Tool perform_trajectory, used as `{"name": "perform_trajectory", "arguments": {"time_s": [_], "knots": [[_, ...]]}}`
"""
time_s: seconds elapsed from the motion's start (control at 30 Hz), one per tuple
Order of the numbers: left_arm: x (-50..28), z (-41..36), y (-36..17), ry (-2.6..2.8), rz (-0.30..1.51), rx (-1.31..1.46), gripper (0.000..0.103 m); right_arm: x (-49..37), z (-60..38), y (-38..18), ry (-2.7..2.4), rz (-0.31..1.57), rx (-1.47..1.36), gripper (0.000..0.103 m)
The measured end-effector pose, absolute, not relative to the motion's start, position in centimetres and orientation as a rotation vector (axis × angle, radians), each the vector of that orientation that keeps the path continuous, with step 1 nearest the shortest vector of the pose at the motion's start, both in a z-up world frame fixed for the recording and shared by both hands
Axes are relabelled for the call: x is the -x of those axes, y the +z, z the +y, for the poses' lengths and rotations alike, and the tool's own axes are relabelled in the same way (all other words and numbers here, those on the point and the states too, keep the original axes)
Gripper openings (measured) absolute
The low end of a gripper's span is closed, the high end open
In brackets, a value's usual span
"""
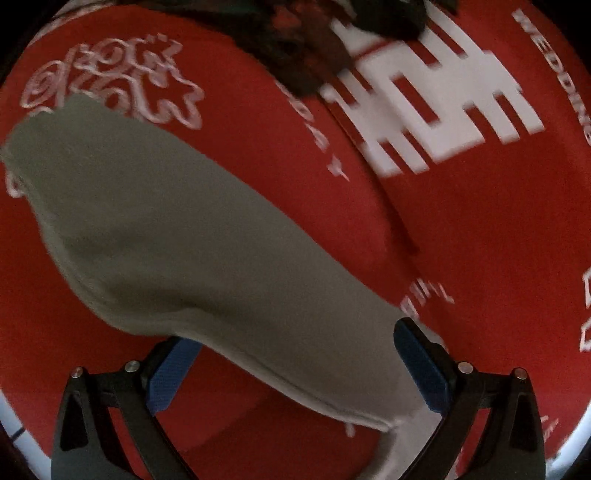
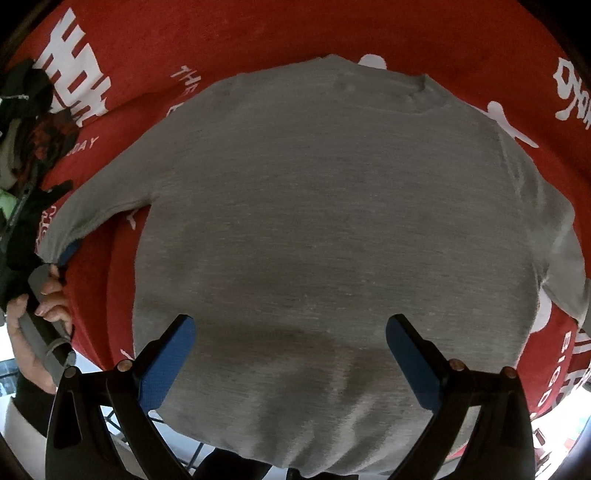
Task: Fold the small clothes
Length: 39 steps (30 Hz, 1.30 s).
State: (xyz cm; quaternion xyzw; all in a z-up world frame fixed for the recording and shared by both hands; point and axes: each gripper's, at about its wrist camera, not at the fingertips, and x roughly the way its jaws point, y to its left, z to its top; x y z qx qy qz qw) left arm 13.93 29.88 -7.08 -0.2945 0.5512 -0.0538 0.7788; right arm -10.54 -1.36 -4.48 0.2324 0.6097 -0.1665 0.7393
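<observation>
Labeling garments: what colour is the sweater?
Plain heather grey sweater; clearest in right wrist view.

We cannot tell what the blurred dark heap [image 1: 325, 48] is. The grey sweater [image 2: 332, 221] hides most of the red cloth's [image 2: 258, 33] white lettering, and its hem runs past the bottom edge. 1 sleeve [image 1: 184, 229] covers the left gripper's [image 1: 295, 365] gap.

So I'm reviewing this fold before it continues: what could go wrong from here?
The left gripper is open around the grey sleeve; if it closes too deep it may also pinch the red cloth underneath. The dark clothes pile lies close to that sleeve's cuff, so a sweep could drag it along. The right gripper hovers open over the sweater, pinning nothing, so the body may shift.
</observation>
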Motion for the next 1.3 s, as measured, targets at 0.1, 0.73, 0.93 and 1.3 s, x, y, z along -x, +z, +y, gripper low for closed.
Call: {"name": "perform_trajectory", "arguments": {"time_s": [0.1,0.73,0.93,1.3], "knots": [[-14.1,32.0,-7.6,-0.088,1.188,0.661,0.091,10.4,-1.1,-4.5,-0.361,1.339,-0.507,0.103],[-12.8,25.6,0.9,-0.443,1.012,0.349,0.011,11.0,-0.6,-4.3,-0.348,1.295,-0.543,0.103],[-10.0,14.5,5.9,-0.755,0.951,0.211,0.011,13.2,-2.7,-3.2,-0.386,1.227,-0.602,0.103],[-0.8,-5.0,-1.7,-0.949,1.115,-0.218,0.011,21.0,-10.5,-4.4,-0.579,1.168,-0.771,0.103]]}}
